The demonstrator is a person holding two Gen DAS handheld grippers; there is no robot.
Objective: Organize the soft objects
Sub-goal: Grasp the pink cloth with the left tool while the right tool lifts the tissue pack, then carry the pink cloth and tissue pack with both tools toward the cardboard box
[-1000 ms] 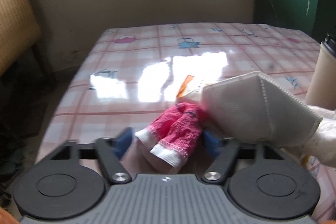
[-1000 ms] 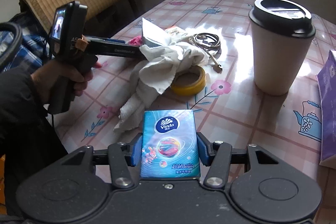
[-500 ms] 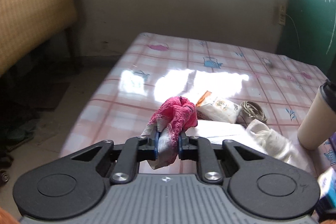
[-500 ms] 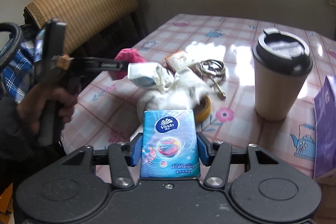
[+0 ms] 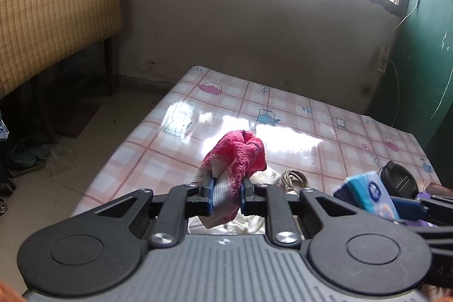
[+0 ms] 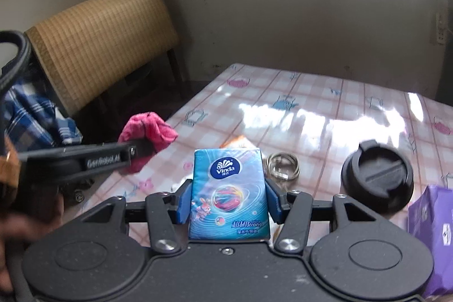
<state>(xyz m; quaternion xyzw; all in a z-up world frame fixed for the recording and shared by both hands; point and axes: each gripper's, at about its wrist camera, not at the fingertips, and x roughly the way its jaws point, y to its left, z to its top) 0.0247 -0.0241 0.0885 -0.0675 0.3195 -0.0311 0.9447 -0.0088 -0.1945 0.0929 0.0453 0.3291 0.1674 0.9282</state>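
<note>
While left gripper (image 5: 226, 196) clamps pink sock (image 5: 236, 157) and right gripper (image 6: 228, 205) grips tissue pack (image 6: 228, 188) — both clear above table (image 5: 283, 115), beside cup (image 6: 376, 179) — carry level, release only over destination.

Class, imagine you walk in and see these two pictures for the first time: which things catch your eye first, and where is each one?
A bright pink sock stands out, pinched in the left tongs above the checked table. Next comes the blue tissue pack, clamped between the right tongs in the middle of the right view. To its right, a cup with a black lid stands on the table.
</note>
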